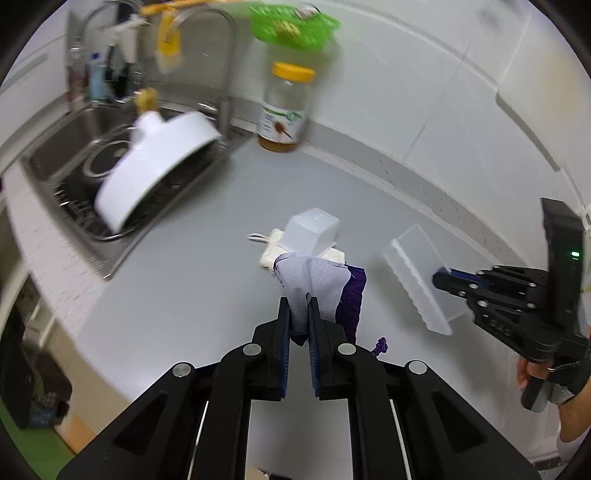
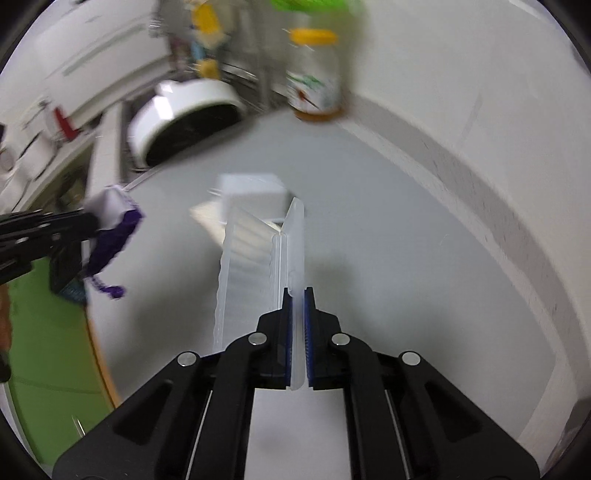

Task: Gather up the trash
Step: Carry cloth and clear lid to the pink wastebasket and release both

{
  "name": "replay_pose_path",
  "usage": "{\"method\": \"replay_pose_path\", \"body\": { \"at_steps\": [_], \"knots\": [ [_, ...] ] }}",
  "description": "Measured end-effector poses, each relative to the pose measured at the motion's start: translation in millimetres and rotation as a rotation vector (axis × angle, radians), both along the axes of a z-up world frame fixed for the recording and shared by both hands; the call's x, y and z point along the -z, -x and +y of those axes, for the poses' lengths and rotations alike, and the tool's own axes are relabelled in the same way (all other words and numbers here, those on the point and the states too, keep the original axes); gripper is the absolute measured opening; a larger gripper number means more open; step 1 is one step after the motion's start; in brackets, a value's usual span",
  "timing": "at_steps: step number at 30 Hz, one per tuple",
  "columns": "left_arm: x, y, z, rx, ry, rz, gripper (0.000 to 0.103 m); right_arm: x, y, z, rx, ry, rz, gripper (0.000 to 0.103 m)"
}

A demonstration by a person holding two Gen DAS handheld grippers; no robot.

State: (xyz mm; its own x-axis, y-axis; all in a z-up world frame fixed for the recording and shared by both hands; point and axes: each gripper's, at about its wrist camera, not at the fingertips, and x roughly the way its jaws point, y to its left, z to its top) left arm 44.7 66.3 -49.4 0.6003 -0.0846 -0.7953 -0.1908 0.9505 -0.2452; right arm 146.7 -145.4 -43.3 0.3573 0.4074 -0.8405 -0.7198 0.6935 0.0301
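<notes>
My left gripper [image 1: 299, 301] is shut on a crumpled white and purple wrapper [image 1: 317, 284] and holds it above the grey counter [image 1: 207, 229]. The wrapper shows at the left of the right wrist view [image 2: 114, 218], with a purple string dangling. My right gripper [image 2: 297, 293] is shut on the edge of a clear ribbed plastic tray [image 2: 255, 251] and holds it off the counter; it shows at the right of the left wrist view [image 1: 417, 277]. A translucent white plastic box [image 1: 312, 230] lies on a beige pad [image 1: 269, 251] behind the wrapper.
A yellow-lidded jar [image 1: 284, 107] stands by the back wall. A white bowl [image 1: 159, 166] leans in the sink [image 1: 66, 162] at the left, under a faucet [image 1: 218, 48]. A green basket [image 1: 295, 26] hangs above. The counter's front edge runs along the left.
</notes>
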Motion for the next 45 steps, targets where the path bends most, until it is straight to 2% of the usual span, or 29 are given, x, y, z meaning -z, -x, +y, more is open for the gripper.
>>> {"method": "replay_pose_path", "body": {
  "at_steps": [6,9,16,23,28,31,33,35,39,43,44,45],
  "knots": [
    [-17,68,9,-0.174,-0.048,-0.004,0.010,-29,44,28,-0.213,-0.071,-0.015,0.005],
    [-22,123,19,-0.295,-0.070,0.001,0.010,-36,70,51,-0.320,-0.093,-0.010,0.005],
    [-24,243,40,-0.535,-0.081,0.026,0.010,-42,167,128,-0.606,-0.118,0.013,0.005],
    [-7,357,65,-0.715,-0.054,0.053,0.010,-19,267,198,-0.801,-0.090,0.067,0.005],
    [24,396,90,-0.756,-0.023,0.073,0.010,18,317,245,-0.842,-0.035,0.091,0.005],
    [71,412,116,-0.771,-0.002,0.096,0.010,61,326,270,-0.842,-0.003,0.096,0.005],
    [109,421,133,-0.785,0.013,0.108,0.010,107,331,285,-0.840,0.025,0.092,0.005],
    [155,427,146,-0.793,0.030,0.120,0.010,152,330,297,-0.840,0.046,0.094,0.005],
    [266,435,173,-0.806,0.076,0.144,0.010,250,334,314,-0.834,0.083,0.103,0.005],
    [355,438,193,-0.824,0.099,0.151,0.011,321,333,325,-0.837,0.109,0.111,0.005],
    [371,439,197,-0.829,0.105,0.152,0.012,338,333,327,-0.839,0.116,0.113,0.005],
    [386,440,200,-0.836,0.115,0.151,0.021,347,334,329,-0.841,0.120,0.112,0.005]
  ]
}}
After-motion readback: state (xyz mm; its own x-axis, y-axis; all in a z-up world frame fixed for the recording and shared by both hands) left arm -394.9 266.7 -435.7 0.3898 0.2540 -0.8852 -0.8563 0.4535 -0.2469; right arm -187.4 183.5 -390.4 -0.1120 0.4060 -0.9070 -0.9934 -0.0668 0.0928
